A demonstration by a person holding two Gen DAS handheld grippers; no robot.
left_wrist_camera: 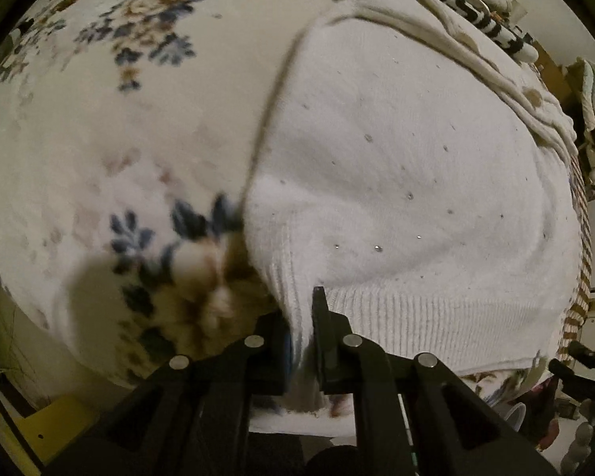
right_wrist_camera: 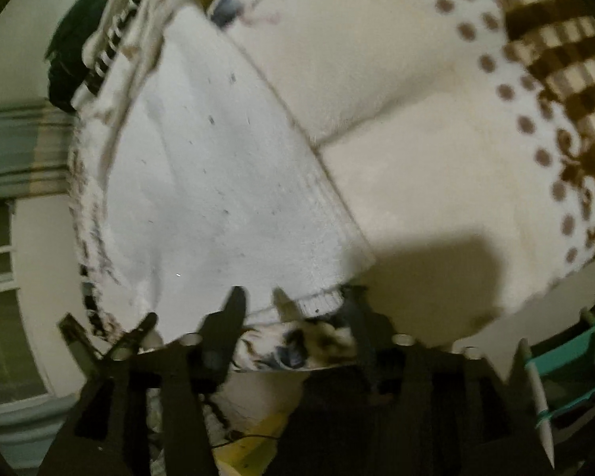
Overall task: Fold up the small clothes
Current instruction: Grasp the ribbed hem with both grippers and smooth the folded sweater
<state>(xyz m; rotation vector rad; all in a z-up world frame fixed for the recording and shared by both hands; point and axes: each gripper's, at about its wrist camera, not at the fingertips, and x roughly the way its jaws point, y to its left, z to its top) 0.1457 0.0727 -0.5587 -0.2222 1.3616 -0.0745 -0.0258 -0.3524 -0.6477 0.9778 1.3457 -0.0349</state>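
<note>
Left wrist view is showing the left gripper (left_wrist_camera: pixel 303 329) pinching the ribbed hem corner of one white knitted studded sweater (left_wrist_camera: pixel 396 182), which is lying on the floral fleece blanket (left_wrist_camera: pixel 99 139). The right gripper (right_wrist_camera: pixel 293 309) is standing wide, straddling the hem's other corner, gripping nothing. It should be clamping that corner before both corners get lifted evenly.

Bare ground: cream floral-print fleece blanket (left_wrist_camera: pixel 99 150), open and flat to the left of the white ribbed-hem knit sweater (left_wrist_camera: pixel 396 166); the same blanket lies bare to the sweater's right in the right wrist view.
Blocked, far side: heap of cream cloth (left_wrist_camera: pixel 448 35) with a black-and-white striped garment (left_wrist_camera: pixel 472 12), touching the sweater's far edge.
Blocked, right margin: brown-and-cream checked cloth (right_wrist_camera: pixel 555 51) beyond the dotted border.
</note>
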